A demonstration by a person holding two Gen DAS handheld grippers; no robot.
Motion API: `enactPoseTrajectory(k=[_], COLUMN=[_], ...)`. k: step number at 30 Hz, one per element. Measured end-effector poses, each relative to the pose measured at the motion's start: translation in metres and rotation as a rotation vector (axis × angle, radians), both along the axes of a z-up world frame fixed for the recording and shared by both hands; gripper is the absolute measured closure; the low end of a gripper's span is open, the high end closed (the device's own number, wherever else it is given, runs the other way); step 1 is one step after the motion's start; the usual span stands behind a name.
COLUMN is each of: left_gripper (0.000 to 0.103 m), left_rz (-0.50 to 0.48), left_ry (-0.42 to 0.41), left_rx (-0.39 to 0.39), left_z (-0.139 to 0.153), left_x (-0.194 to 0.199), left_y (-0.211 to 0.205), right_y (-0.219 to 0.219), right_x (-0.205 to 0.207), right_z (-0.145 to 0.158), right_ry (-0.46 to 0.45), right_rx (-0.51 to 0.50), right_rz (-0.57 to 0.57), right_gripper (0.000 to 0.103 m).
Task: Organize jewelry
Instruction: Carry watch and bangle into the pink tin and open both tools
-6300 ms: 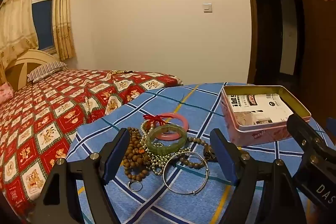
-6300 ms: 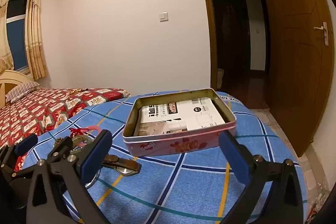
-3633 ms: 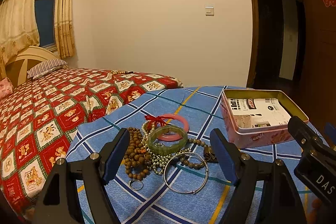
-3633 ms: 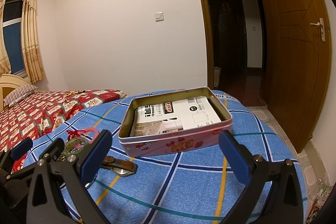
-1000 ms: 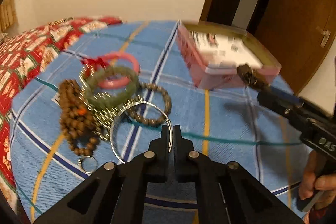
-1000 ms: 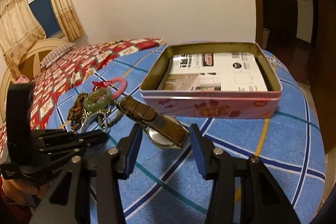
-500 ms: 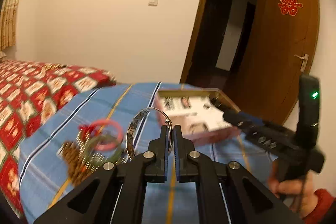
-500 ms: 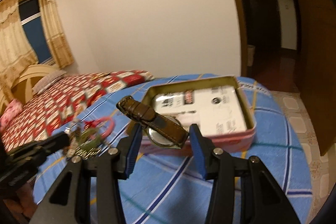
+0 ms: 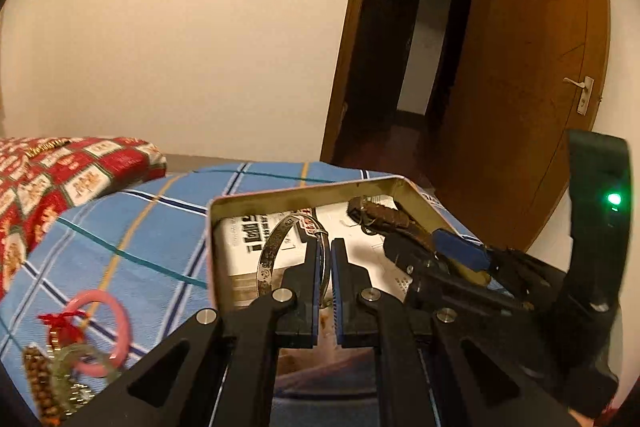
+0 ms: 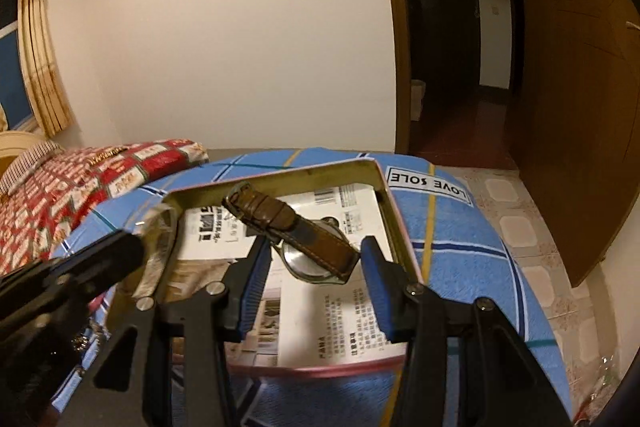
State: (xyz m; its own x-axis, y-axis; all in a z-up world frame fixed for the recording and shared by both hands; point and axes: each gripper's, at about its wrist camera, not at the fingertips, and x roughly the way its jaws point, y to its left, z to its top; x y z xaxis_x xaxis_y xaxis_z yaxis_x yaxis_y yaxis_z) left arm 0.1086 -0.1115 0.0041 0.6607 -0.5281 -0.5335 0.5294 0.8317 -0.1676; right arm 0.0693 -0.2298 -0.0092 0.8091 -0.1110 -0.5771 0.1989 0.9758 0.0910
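My left gripper (image 9: pixel 327 245) is shut on a silver bangle (image 9: pixel 269 254) and holds it upright over the open pink tin (image 9: pixel 280 195). My right gripper (image 10: pixel 315 245) is shut on a watch with a brown leather strap (image 10: pixel 288 219) and holds it over the same tin (image 10: pixel 388 203), which is lined with printed paper. The right gripper and the watch also show in the left wrist view (image 9: pixel 384 221). A pink bangle (image 9: pixel 114 315), a green bangle (image 9: pixel 70 363) and brown beads (image 9: pixel 38 383) lie in a pile at the left of the tin.
The tin stands on a round table with a blue plaid cloth (image 9: pixel 140 227). A bed with a red patterned cover (image 9: pixel 48 167) is at the left. An open wooden door (image 9: pixel 532 87) and a dark doorway are behind the table.
Both grippers have moved forward over the tin, the left with the silver bangle and the right with the watch. Earlier, both were open, and each item lay on the cloth.
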Motion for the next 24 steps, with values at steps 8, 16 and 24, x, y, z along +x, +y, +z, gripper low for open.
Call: enactPoseTrajectory(k=[8, 16, 24], left_gripper=[0.098, 0.062, 0.040], left_rz=[0.054, 0.120, 0.181], left_ry=[-0.018, -0.015, -0.109], left_rx=[0.041, 0.028, 0.060], left_z=[-0.006, -0.007, 0.000], left_x=[0.005, -0.006, -0.037], left_y=[-0.009, -0.005, 0.006], right_y=[-0.017, -0.021, -0.017], right_x=[0.002, -0.010, -0.019], right_z=[-0.004, 0.006, 0.014], right_ry=[0.005, -0.094, -0.166], right_rx=[0.067, 0.107, 0.077], right_rz=[0.000, -0.043, -0.054], right_gripper=[0.052, 0.033, 0.026])
